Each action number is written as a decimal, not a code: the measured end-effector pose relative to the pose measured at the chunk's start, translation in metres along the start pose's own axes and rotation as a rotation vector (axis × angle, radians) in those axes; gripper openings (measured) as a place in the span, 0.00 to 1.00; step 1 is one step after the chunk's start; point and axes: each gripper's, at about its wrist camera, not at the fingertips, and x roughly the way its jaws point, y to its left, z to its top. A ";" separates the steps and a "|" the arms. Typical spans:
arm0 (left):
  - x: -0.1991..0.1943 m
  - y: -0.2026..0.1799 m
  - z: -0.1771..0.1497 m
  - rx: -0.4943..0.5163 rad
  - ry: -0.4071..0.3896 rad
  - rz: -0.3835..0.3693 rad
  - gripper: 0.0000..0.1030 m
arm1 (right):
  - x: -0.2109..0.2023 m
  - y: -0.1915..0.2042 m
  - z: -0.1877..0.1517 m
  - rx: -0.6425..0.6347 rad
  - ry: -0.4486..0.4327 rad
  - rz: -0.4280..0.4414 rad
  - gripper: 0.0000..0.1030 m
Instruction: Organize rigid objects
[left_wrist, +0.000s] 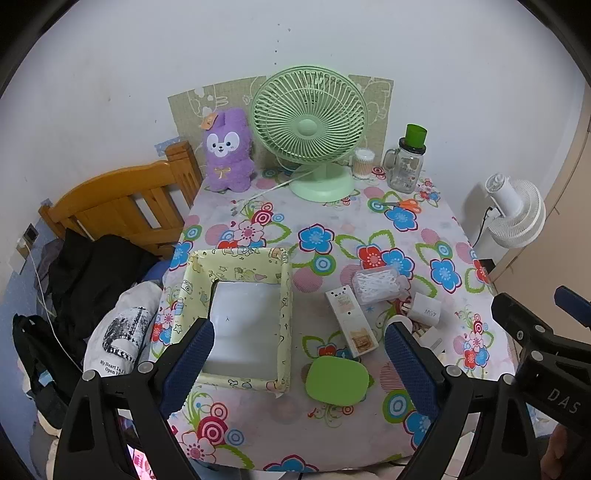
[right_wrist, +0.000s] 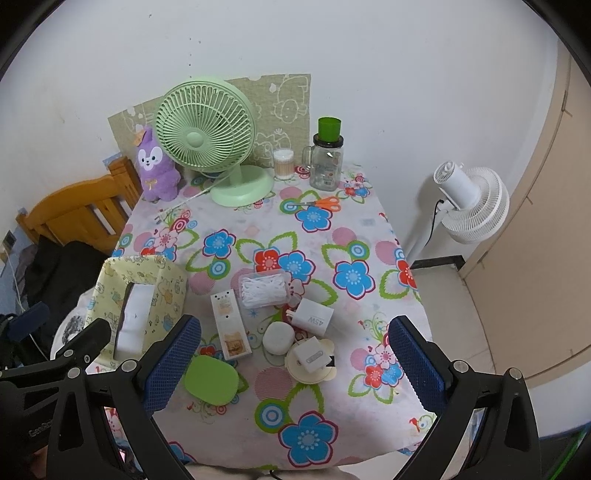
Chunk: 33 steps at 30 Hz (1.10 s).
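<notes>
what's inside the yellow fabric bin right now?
Nothing visible inside the yellow fabric bin except its bare white floor. The left gripper's finger covers its near-left corner, so that spot can't be checked.

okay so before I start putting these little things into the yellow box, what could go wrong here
1. The small items lie crowded: the 45W charger touches the clear box of white picks, so a wide-open right hand-held gripper may nudge neighbours.
2. The second white charger sits atop a round disc; it could slide off.
3. The yellow fabric box looks soft-walled; bumping a wall may fold it.
</notes>
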 end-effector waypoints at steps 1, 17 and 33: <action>0.000 0.000 0.000 0.000 0.001 -0.001 0.92 | 0.000 0.000 0.000 0.000 0.000 0.000 1.00; 0.002 -0.004 0.001 0.003 0.001 -0.002 0.92 | 0.001 0.004 0.002 0.002 -0.001 -0.001 0.99; 0.010 0.005 0.011 0.044 0.005 -0.042 0.92 | 0.002 0.017 0.006 -0.011 -0.014 0.005 0.99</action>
